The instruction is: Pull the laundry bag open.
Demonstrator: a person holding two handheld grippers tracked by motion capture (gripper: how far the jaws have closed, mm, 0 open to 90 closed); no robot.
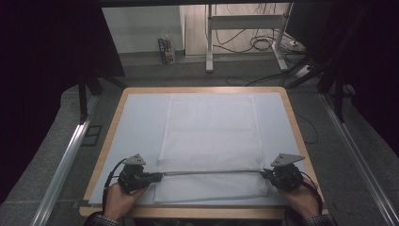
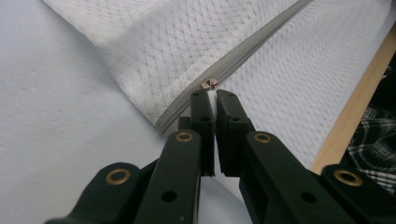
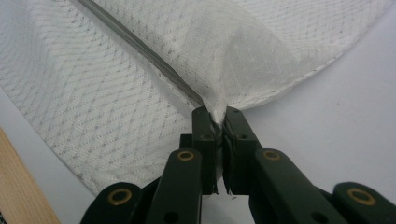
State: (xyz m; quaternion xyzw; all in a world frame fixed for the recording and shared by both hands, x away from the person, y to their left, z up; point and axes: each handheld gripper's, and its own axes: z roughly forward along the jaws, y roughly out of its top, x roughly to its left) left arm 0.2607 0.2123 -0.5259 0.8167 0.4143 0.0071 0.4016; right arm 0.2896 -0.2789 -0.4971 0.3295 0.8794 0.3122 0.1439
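A white mesh cover point(image 1: 211, 132) lies flat on the pale blue mat point(image 1: 141, 122), with a grey zipper point(image 1: 211, 172) running across it near the front edge. My left gripper point(image 1: 159, 177) sits at the zipper's left end. In the left gripper view its jaws point(image 2: 213, 95) are shut on the zipper pull, with the small metal slider point(image 2: 210, 84) just past the tips. My right gripper point(image 1: 263, 173) is at the zipper's right end, and its jaws point(image 3: 217, 114) are shut on a pinch of the mesh fabric point(image 3: 243, 51), which rises into a small tent there.
The mat covers a wooden table point(image 1: 112, 136), whose front edge runs just behind both hands. Metal rails point(image 1: 66, 160) flank the table on the floor. Beyond it stand desk legs point(image 1: 209, 42), loose cables point(image 1: 259, 44) and a small box point(image 1: 166, 51).
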